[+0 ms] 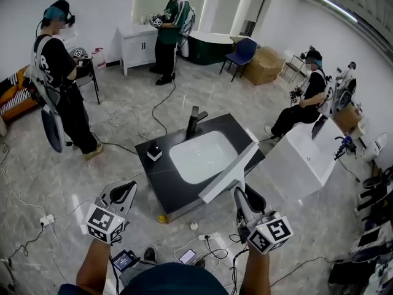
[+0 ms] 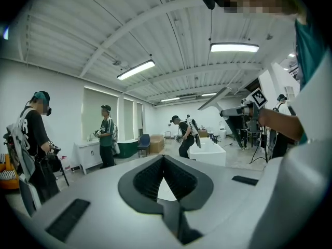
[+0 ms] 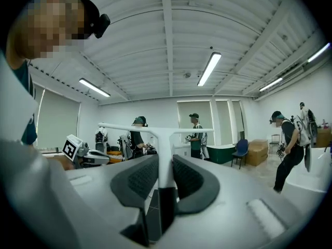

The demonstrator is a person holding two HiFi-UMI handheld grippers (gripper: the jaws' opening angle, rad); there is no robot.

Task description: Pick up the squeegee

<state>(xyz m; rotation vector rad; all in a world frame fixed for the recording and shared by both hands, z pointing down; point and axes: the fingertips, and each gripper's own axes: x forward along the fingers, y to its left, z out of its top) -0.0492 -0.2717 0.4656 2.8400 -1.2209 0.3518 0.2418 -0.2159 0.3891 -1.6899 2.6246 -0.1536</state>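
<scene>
The squeegee (image 1: 230,176) is white, with a long blade and a short handle. It hangs in the air over the front right corner of the black sink counter (image 1: 161,180). My right gripper (image 1: 239,193) is shut on its handle from below. In the right gripper view the handle (image 3: 165,160) stands between the pads and the blade runs across above them. My left gripper (image 1: 127,192) hovers left of the counter, apart from the squeegee. Its fingertips (image 2: 163,157) meet with nothing between them. From there the squeegee (image 2: 215,98) shows high at the right.
The counter holds a white basin (image 1: 202,155), a dark faucet (image 1: 195,121) and a small box (image 1: 154,152). A white bathtub (image 1: 301,158) stands at the right. Three people with grippers are around the room. Cables and a power strip (image 1: 209,236) lie on the floor.
</scene>
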